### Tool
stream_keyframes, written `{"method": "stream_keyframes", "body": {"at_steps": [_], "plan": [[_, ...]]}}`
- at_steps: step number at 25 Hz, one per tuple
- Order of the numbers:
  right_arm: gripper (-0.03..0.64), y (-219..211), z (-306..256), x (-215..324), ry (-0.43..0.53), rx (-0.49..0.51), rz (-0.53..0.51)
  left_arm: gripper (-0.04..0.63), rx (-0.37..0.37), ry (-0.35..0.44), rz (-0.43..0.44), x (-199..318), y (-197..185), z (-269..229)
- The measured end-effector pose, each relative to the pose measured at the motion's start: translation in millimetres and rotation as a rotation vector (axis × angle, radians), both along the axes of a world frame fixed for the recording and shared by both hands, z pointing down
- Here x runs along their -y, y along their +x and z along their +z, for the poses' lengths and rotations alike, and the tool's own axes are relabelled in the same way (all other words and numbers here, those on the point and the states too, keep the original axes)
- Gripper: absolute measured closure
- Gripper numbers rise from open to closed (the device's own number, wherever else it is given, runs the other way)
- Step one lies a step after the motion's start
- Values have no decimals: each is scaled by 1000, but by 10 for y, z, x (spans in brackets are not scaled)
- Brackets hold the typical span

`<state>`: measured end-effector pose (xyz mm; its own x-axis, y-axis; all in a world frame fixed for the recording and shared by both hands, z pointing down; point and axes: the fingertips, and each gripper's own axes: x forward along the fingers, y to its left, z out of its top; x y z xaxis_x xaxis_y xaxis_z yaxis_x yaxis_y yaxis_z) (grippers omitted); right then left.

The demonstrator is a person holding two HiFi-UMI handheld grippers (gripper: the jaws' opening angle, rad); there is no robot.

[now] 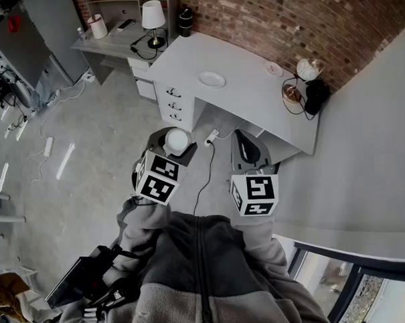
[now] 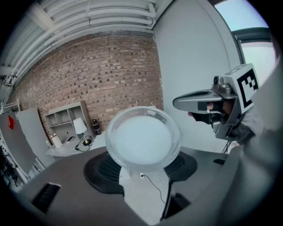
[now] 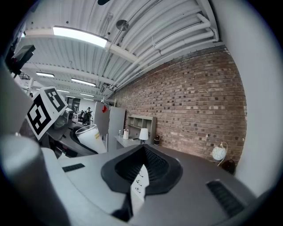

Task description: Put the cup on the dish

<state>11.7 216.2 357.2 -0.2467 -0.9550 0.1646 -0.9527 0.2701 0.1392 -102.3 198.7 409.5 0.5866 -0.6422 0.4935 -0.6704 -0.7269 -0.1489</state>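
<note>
A translucent white cup sits between the jaws of my left gripper, which is shut on it. In the left gripper view the cup faces the camera, its mouth filling the middle above the gripper. The white dish lies on the grey desk, well ahead of both grippers. My right gripper hangs beside the left one over the floor, its jaws together with nothing between them. The right gripper view also catches the cup off to the left.
The desk has a drawer unit at its left end. At its right end stand a round globe lamp, a black object and a small saucer. A table lamp stands on a second desk behind. A cable runs over the floor.
</note>
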Motion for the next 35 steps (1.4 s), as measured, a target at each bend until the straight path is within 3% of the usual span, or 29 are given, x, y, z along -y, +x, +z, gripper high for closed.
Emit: {"method": "stream_keyframes", "body": {"at_steps": [7,22,29,35], "plan": [[617,-55,18,-19,18,43,3,339,6,-9,4,-2,-65,80],[617,-470,328,0,-25,12,26,341,12,-47,0,58,-530,346],[617,-126,348,49,-26,32,136,340,8,-44,-15,86,-735,393],[617,-210,360,137,-26,28,132,339,-5,-41,-34,138,-889,399]]}}
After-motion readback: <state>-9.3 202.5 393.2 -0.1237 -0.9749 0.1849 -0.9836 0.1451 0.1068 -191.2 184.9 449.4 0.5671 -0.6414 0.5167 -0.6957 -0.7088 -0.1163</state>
